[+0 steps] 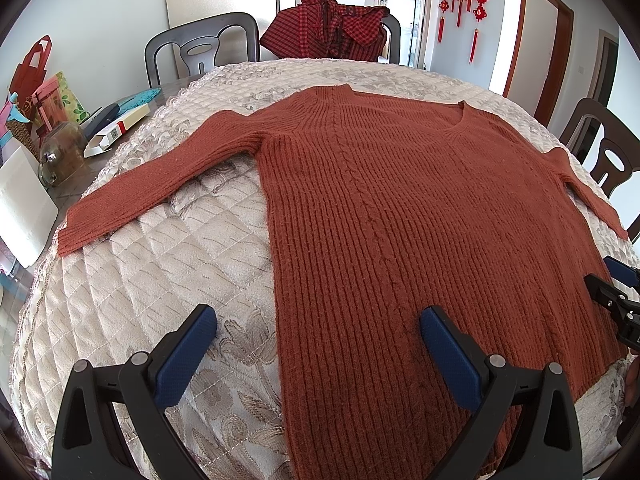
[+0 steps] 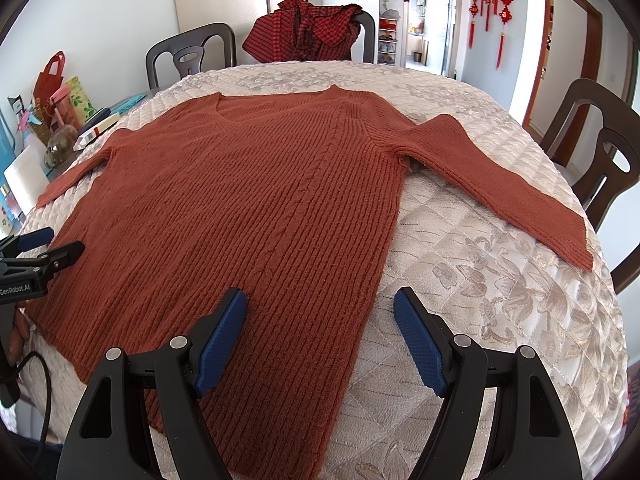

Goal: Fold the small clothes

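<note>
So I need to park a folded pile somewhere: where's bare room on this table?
Bare quilted cover lies between the sweater body and its left sleeve, and likewise inside the right sleeve, toward the near edge. The far strip past the collar is free too. Crowded: the corner with the jar and boxes.

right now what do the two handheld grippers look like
The left gripper and right gripper match: black plastic arms with silver pivot pins and textured blue finger pads. In the right view, the left one shows white GenRobot.AI lettering and a black cable.
</note>
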A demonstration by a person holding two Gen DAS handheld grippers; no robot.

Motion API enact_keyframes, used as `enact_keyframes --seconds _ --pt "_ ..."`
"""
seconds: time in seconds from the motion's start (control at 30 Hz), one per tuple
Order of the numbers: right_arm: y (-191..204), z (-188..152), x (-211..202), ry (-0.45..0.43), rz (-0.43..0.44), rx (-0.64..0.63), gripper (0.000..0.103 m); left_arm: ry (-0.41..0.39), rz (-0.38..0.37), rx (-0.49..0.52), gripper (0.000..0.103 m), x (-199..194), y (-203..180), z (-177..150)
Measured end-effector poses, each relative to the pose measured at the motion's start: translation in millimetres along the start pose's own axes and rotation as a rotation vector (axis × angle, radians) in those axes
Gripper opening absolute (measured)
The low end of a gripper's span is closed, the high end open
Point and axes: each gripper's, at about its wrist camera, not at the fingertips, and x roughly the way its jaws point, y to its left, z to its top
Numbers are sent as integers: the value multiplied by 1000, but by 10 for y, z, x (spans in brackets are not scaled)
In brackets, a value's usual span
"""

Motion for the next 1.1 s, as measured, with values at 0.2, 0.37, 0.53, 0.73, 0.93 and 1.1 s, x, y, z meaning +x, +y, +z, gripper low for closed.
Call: enact_keyframes --seconds 0.2,0.37,0.53,0.73,0.93,1.1 --pt "16 17 2 8 -2 -2 76 11 6 -5 103 0 29 -9" --pt "18 27 30 21 1 -9 76 22 12 -8 103 16 37 -3" --pt "12 36 36 29 5 -11 76 40 11 -4 103 25 33 19" --pt "-1 62 40 49 10 -18 76 42 6 -2 103 32 35 21" --pt "-1 81 43 70 17 -30 76 40 2 4 103 26 32 15" --pt "-10 86 38 75 18 -29 76 33 -2 8 103 19 34 15"
